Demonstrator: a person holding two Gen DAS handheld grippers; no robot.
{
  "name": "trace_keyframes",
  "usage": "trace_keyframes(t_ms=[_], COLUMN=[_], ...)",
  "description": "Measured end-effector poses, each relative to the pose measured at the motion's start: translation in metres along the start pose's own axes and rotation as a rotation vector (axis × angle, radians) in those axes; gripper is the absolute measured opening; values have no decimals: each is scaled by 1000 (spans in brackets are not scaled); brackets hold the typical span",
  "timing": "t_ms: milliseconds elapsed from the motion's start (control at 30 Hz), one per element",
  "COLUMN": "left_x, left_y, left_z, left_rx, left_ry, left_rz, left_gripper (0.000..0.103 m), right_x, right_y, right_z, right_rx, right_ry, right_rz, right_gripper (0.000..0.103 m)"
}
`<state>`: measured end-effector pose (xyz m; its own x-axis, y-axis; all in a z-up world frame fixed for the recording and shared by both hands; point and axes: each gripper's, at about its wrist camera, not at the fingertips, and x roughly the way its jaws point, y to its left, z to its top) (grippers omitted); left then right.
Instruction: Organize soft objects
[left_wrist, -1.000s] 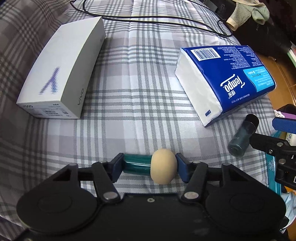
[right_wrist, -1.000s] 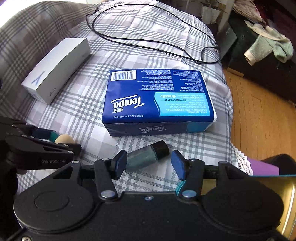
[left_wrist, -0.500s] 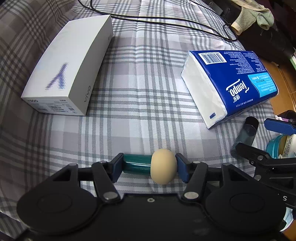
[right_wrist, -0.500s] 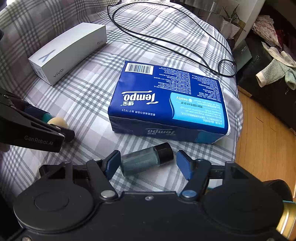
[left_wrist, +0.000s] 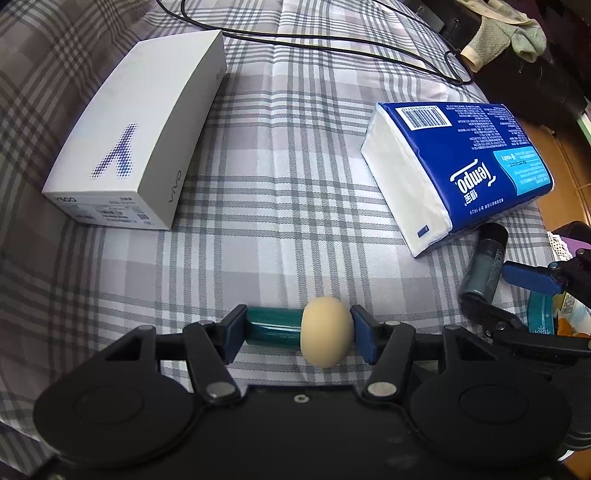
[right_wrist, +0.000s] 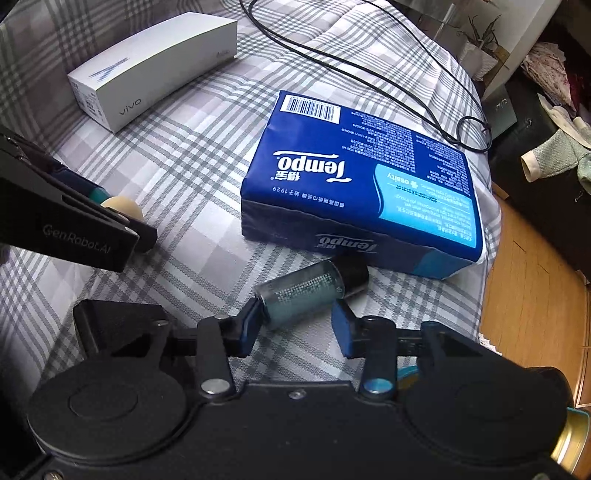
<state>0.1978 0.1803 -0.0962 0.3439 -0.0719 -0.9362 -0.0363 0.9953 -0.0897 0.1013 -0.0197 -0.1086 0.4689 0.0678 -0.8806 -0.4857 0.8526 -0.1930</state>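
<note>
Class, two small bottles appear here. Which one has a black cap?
The grey-blue bottle lying beside the tissue pack, between the right gripper's open fingers. The other, a green bottle held by the left gripper, has a beige round top.

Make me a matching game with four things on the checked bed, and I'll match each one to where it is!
Things:
1. beige sponge ball
2. small bottle
3. white box
4. black cable

Places:
A. lying loose between the open right claw tips
B. far side of the bed, looping toward its edge
C. squeezed in the left claw beside a green tube
D. flat on the blanket, away from the blue tissue pack

Pairs: 1-C, 2-A, 3-D, 4-B
</note>
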Motion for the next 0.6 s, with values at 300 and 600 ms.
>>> trace_keyframes(t_ms=[300,600], left_x=[-1,-2], left_y=[-2,0], left_z=[-1,0], left_rx=[7,3], left_ry=[-4,-4], left_rz=[12,6], left_gripper=[57,56], right_x=[-15,0], right_y=[-8,-7], right_z=[-1,8], right_rx=[-2,-44], right_ry=[-50,-70], right_rz=[-19,-82], right_gripper=[42,70])
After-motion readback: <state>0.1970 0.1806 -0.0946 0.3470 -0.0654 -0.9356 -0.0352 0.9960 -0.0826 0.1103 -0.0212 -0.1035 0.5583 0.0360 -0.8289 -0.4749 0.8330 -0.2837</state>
